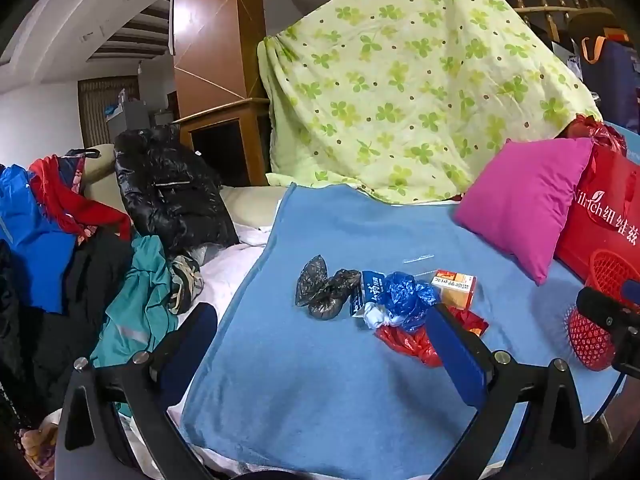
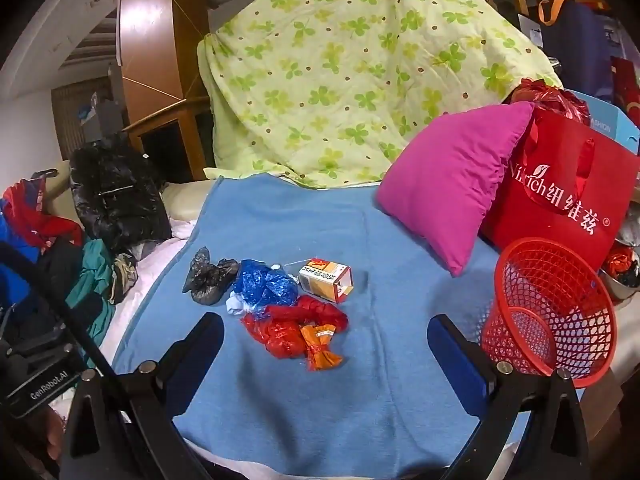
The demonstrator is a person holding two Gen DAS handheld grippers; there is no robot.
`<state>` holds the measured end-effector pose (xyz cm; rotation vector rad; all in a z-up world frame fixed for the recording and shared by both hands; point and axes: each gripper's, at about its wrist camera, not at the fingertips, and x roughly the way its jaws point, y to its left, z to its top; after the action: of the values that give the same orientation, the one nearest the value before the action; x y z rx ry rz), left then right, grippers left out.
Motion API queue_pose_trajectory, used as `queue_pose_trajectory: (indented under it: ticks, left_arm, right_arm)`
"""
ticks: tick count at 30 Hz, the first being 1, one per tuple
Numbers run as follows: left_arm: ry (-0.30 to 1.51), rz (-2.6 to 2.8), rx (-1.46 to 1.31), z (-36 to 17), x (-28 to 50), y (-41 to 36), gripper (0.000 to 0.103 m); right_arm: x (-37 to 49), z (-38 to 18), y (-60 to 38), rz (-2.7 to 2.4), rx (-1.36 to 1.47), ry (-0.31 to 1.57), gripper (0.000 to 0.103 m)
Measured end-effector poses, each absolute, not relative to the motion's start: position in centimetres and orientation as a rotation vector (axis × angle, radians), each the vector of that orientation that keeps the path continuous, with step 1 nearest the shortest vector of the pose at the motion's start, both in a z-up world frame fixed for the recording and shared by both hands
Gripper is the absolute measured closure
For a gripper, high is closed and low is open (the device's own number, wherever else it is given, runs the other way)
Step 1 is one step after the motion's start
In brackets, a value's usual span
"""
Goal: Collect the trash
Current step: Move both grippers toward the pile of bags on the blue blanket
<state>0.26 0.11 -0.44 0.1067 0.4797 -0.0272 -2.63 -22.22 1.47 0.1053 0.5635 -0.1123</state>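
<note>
- While nothing has yet been lifted, the trash lies in a loose cluster on the blue blanket point(image 2: 304, 412), and both grippers hang above the near edge with their jaws spread wide and empty.
- The cluster runs roughly left to right: a black crumpled bag point(image 2: 208, 276) at the far left, a blue crumpled bag point(image 2: 266, 284) next, a small carton point(image 2: 326, 279) lying on its side behind, and a red plastic bag point(image 2: 296, 330) with an orange wrapper point(image 2: 320, 346) nearest the viewer.
- The right gripper point(image 2: 326, 344) faces the red bag and wrapper almost head-on; they sit just ahead, between its fingers' line of travel.
- The left gripper point(image 1: 320, 340) has the black bag point(image 1: 326, 293) ahead and the rest off toward its right finger.
- The red mesh basket point(image 2: 550, 312) stands at the blanket's right edge, just beside the right gripper's right finger, so the right hand seems nearer to both trash and bin.
- The carton's long axis lies slantwise across the view, so gripping it likely needs a wrist turn.
</note>
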Motion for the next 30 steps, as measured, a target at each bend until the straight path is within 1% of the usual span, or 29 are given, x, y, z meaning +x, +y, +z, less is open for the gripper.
queue_pose_trajectory:
  ticks: [18,22,23,26,30]
  left_arm:
    - [0.523,-0.043,0.111,-2.0,1.3,-0.3,0.000]
    - [0.525,-0.044,0.112,-2.2,1.2,-0.3,0.000]
    - [0.465,-0.048,0.100,-2.4,1.4,-0.3,0.000]
    - [0.469,-0.050,0.108,-2.6,1.7,-0.4,0.000]
    - [0.445,-0.059,0.088,-2.7,1.9,-0.3,0.000]
  right_arm:
    - [-2.0,1.1,-22.1,-0.097,0.121,0.552,0.000]
    - [-2.0,0.9,-22.0,-0.111,0.094,0.581,0.000]
    - [-2.0,0.9,-22.0,-0.112,0.093,0.580,0.000]
    - [-1.8,0.9,-21.9,-0.118,0.083,0.623,0.000]
    - [-1.8,0.8,-22.0,-0.113,0.096,0.600,0.000]
